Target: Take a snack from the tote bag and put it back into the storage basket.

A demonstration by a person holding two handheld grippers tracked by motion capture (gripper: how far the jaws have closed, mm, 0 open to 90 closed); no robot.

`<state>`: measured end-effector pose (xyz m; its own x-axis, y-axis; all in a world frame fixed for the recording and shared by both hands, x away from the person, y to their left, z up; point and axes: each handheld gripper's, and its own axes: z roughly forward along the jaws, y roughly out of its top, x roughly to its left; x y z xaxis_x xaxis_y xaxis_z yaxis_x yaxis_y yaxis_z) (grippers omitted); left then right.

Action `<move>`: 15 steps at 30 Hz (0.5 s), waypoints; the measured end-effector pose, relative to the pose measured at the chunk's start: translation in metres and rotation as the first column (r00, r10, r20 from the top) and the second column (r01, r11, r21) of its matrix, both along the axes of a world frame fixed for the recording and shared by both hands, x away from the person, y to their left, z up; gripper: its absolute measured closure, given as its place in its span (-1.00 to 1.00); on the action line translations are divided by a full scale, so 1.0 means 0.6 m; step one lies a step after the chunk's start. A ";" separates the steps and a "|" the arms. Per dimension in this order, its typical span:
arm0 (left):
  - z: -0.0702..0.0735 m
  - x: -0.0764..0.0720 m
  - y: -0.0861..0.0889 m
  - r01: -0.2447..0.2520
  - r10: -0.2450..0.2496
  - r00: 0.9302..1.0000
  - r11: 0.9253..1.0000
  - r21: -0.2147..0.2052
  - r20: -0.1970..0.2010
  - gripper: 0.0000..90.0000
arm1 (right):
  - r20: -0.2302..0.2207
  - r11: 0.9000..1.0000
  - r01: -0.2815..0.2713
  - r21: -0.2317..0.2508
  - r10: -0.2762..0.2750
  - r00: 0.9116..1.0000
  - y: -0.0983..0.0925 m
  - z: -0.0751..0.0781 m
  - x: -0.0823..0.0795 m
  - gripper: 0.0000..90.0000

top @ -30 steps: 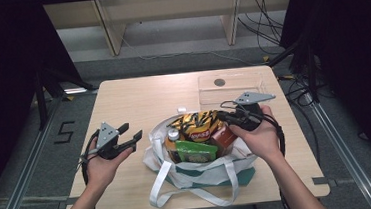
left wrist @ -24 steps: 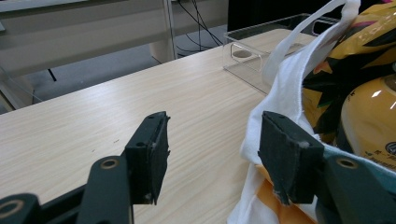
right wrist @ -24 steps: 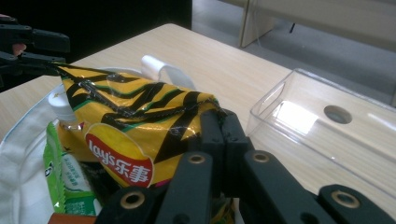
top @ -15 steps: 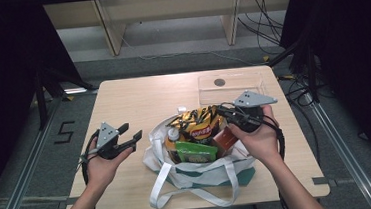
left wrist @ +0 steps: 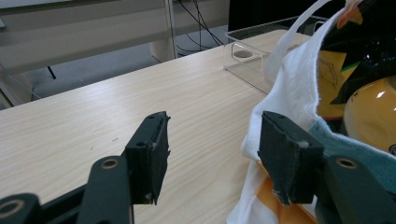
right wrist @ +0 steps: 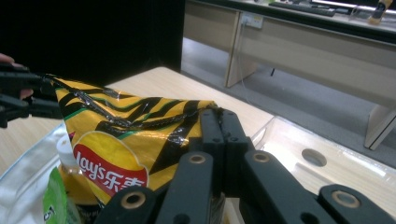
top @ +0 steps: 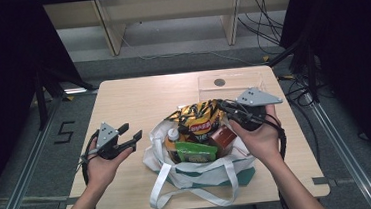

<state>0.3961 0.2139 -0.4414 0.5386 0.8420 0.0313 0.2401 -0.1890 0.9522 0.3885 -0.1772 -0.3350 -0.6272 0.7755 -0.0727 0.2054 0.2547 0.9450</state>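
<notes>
Your right gripper (right wrist: 219, 114) has its jaws clamped on just the top corner of the Lay's chip bag (top: 200, 118), which stands in the white tote bag (top: 199, 171) among a bottle (top: 174, 135) and a green packet (top: 193, 151); a quick pull could tear the seal or let the slick foil slip out (the bite looks thin). Your right hand sits palm-up at the tote's right edge, gripper pointing left; your left gripper (top: 129, 134) hangs open and empty just left of the tote, palm up
</notes>
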 end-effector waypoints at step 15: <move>-0.002 0.001 -0.002 0.008 -0.008 1.000 1.000 -0.004 -0.001 -0.07 | 0.053 0.998 0.021 0.066 -0.025 0.998 -0.002 0.030 -0.001 1.00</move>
<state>0.3964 0.2128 -0.4428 0.5451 0.8379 0.0274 0.2394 -0.1868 0.9528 0.3882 -0.1784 -0.3171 -0.6058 0.7937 -0.0545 0.1587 0.1877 0.9693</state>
